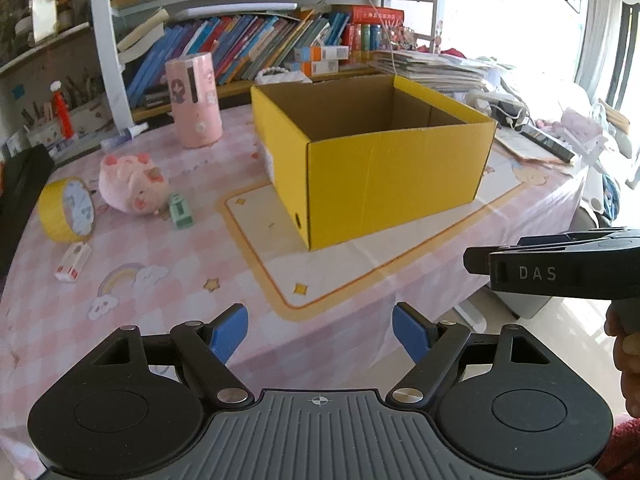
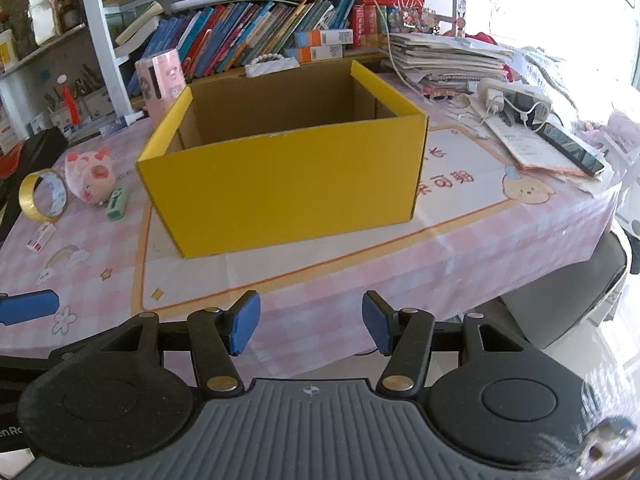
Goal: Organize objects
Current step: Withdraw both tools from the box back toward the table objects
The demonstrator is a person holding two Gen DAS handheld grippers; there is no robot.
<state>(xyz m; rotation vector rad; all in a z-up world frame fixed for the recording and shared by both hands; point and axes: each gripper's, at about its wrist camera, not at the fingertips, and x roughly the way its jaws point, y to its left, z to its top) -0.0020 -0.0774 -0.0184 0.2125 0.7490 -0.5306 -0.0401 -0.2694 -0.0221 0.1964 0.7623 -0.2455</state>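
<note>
Left gripper at bottom centre of the left wrist view, blue pads wide apart, nothing between them, poised above the near edge of the pink checked tablecloth. Right gripper at bottom centre of the right wrist view, fingers likewise spread and holding nothing.

Yellow cardboard box at frame centre, open-topped, brown inside, resting on the cream panel of the cloth; contents not visible from either angle.

Left of the box, in the left wrist view:
- pink pig plush lying on the cloth, mid-left
- small green item just beside the pig, toward the box
- yellow tape roll standing on edge at far left
- small white and red packet lying flat, below the tape roll
- pink cylindrical container upright, upper left of the box

Shelf of leaning books across the top. Stacked papers and a white power strip at upper right in the right wrist view.
</note>
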